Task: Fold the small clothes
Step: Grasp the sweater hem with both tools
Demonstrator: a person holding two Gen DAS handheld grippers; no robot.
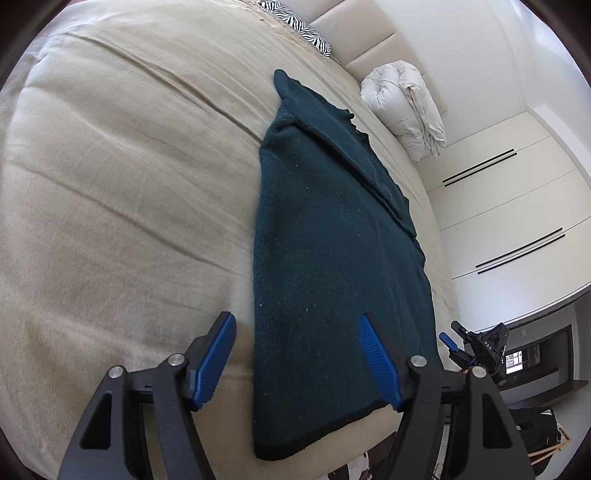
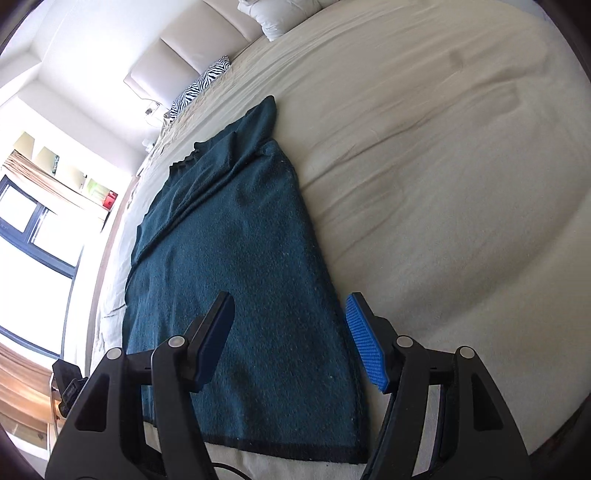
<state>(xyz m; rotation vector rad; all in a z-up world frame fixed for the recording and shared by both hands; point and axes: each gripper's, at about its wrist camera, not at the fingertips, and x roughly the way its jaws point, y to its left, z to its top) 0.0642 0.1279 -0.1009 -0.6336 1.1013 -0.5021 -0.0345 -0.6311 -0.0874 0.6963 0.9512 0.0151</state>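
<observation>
A dark teal knitted garment [image 1: 332, 258] lies flat on the beige bed cover [image 1: 118, 184], folded lengthwise into a long strip with a sleeve laid over it at the far end. My left gripper [image 1: 297, 321] is open above the strip's near left edge, with nothing between its blue pads. In the right wrist view the same garment [image 2: 240, 258] runs away from me, its dark hem nearest. My right gripper [image 2: 290, 302] hangs open over the near right edge and holds nothing. The right gripper [image 1: 454, 332] also shows at the far right of the left wrist view.
A zebra-striped pillow [image 1: 303, 26] and a rolled white duvet [image 1: 406, 107] lie by the padded headboard [image 1: 369, 40]. White wardrobe doors [image 1: 517, 206] stand beyond the bed. A window [image 2: 33, 236] and a shelf are on the other side. The bed's near edge runs just below the hem.
</observation>
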